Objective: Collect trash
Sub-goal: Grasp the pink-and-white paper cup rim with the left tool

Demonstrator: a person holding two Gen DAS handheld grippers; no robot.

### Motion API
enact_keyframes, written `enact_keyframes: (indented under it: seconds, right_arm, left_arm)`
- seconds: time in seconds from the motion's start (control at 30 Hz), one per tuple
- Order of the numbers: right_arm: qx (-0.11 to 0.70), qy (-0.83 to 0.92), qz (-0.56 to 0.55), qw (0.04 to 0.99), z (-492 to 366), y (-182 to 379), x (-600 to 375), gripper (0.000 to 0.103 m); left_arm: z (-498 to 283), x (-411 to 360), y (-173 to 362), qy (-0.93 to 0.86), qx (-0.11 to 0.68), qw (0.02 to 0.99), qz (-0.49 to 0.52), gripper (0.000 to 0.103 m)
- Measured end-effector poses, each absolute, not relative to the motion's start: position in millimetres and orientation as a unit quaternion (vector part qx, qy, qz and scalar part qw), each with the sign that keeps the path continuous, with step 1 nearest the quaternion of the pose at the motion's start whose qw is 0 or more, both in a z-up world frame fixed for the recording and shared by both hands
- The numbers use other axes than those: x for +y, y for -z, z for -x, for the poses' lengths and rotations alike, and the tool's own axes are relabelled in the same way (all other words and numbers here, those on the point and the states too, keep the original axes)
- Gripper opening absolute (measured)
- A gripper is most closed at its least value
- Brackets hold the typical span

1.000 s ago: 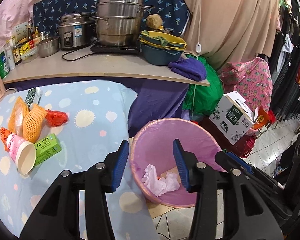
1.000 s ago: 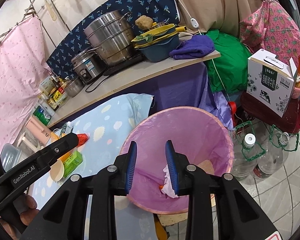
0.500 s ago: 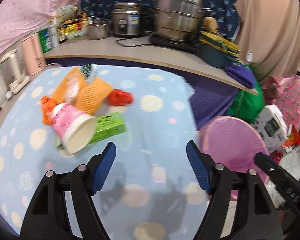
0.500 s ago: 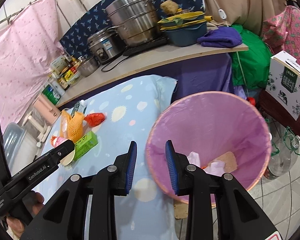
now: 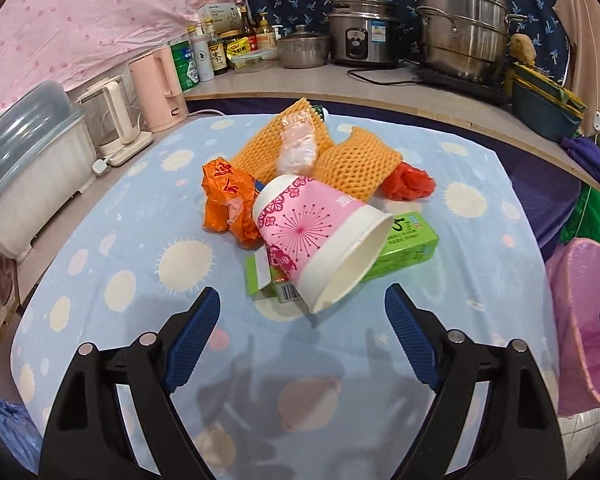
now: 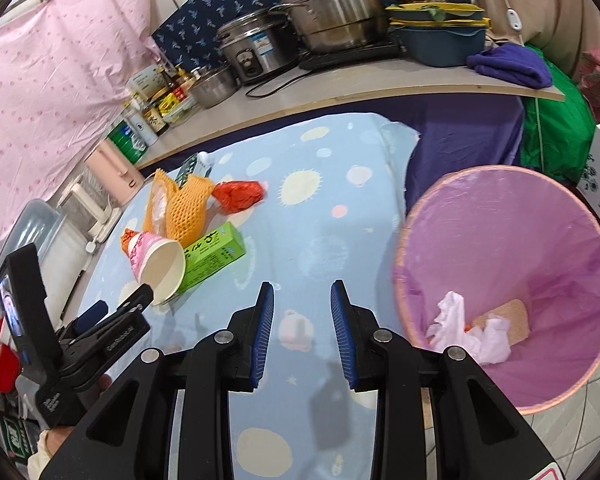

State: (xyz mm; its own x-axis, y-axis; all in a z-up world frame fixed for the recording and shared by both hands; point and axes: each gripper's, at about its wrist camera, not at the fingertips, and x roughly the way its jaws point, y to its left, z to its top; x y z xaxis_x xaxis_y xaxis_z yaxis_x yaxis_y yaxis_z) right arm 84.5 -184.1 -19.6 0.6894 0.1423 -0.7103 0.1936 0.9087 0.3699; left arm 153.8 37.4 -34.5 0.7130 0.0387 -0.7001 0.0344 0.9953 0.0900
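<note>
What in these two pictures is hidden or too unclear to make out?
- Green box: in the left wrist view the paper cup covers its middle.
- Trash bin: cut off by the right edge in the left wrist view, so its contents are unseen there.
- Bottle labels: too small to read in the right wrist view.

Two cameras, one table seen from two sides

The left wrist view is aimed low and close at the pink paper cup (image 5: 320, 236) on the blue spotted tablecloth (image 5: 140, 240). The right wrist view is held higher and further back (the pink bin (image 6: 504, 280) is seen from above). The cup, the tablecloth and the bin are shared by both.
</note>
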Motion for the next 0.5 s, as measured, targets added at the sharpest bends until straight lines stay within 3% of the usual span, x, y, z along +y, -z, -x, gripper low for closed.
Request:
enact_keyframes:
  seconds: [0.1,0.2,0.27,0.4,0.5]
  right_arm:
    - [0.399,0.007,-0.208,0.893,-93.9,22.0,-172.9,0.029]
    - [0.405,0.000,-0.203,0.891,-102.6,24.5,-164.3,0.029]
    - [0.409,-0.004,-0.200,0.890,-107.3,26.5,-161.0,0.029]
    - [0.417,-0.012,-0.193,0.888,-118.3,31.3,-151.0,0.029]
    - [0.422,-0.019,-0.188,0.887,-127.3,34.6,-143.4,0.029]
  left_arm:
    - [-159.1,37.5,39.3,-0.003,0.372,0.927,-0.051,0.079]
    - [-167.4,36.6,42.8,0.005,0.377,0.925,-0.047,0.070]
    - [-171.4,36.8,46.2,0.009,0.383,0.923,-0.047,0.058]
    - [-177.4,44.3,51.5,0.022,0.404,0.914,-0.031,0.018]
    - [-176.1,53.8,48.7,0.025,0.409,0.912,-0.019,0.006]
